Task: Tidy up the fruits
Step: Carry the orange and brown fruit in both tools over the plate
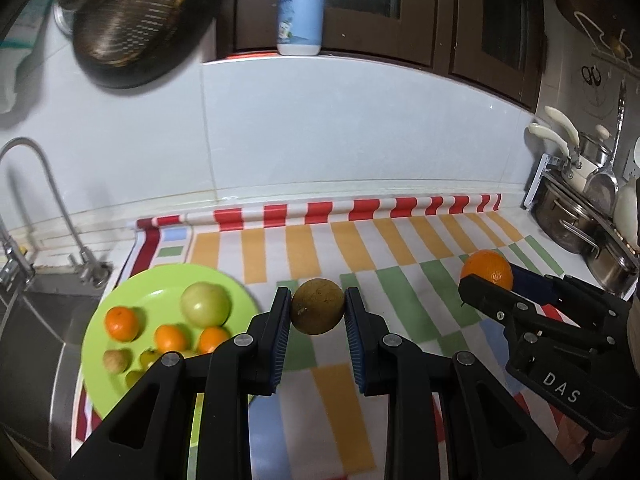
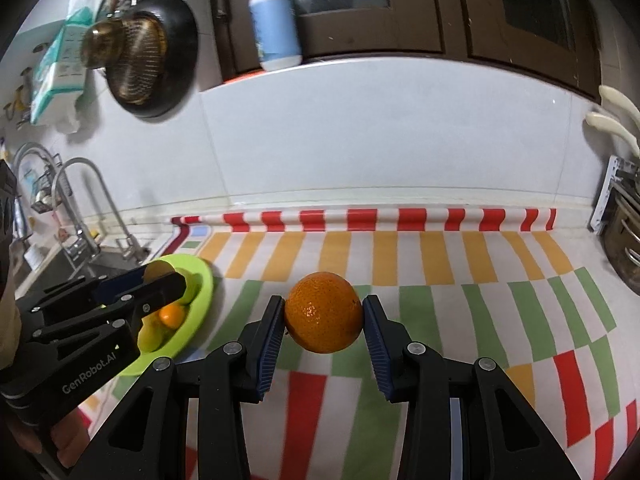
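Together, both of my tools were loaded. My left tool [image 1: 318,312] was clamped on a round brownish-green fruit [image 1: 317,306], its two blue pads pressing the fruit's sides, and the fruit hung above the striped cloth [image 1: 360,248] that covered the counter. My right tool [image 2: 324,318] was closed on an orange [image 2: 324,312], gripped the same way at its left and right sides and held clear of the cloth.

Just left of the brownish fruit sat a green plate [image 1: 132,292] on the cloth's left end. On it lay a pale green apple [image 1: 206,304], three small oranges [image 1: 121,322] and some smaller yellowish fruits partly hidden behind my left tool's arm. From the right wrist view, the left tool stood over that plate.

Beyond the plate were a sink [image 1: 44,308] and a curved tap [image 1: 40,184]. A white tiled wall [image 1: 340,128] rose behind the counter, with a pump bottle [image 1: 301,8] on the ledge above it, a dark pan [image 2: 160,52] hanging at upper left, and steel pots [image 1: 576,220] at the far right.
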`<state>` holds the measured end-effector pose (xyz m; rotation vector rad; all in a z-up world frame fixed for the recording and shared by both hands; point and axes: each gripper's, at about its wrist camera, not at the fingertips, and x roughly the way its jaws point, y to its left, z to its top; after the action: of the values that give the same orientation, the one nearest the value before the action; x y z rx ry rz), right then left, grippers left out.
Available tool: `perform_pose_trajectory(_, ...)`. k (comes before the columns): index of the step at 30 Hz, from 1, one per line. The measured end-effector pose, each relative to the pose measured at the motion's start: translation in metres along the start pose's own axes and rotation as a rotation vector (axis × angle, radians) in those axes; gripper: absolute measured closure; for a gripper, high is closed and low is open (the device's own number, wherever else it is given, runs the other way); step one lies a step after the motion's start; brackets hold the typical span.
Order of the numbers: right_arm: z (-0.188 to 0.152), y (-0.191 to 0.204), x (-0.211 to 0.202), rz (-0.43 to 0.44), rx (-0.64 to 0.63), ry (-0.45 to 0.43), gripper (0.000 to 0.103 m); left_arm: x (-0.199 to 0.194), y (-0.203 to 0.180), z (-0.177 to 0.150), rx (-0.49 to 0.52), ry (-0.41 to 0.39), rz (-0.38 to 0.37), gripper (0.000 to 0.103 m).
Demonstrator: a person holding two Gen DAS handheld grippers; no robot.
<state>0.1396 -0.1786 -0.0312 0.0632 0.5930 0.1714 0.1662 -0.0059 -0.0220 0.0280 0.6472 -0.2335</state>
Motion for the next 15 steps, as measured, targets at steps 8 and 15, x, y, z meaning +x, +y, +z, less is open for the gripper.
perform_pose_trajectory(8,-0.003,0.036,-0.024,0.055,-0.043,-0.023,0.062,-0.04,0.025,-0.023,-0.039,-0.017,0.03,0.076)
perform_pose_trajectory(15,-0.004,0.071,-0.031,0.106,-0.088,-0.047,0.062,-0.062,0.052,-0.03,-0.054,-0.031,0.069,0.076)
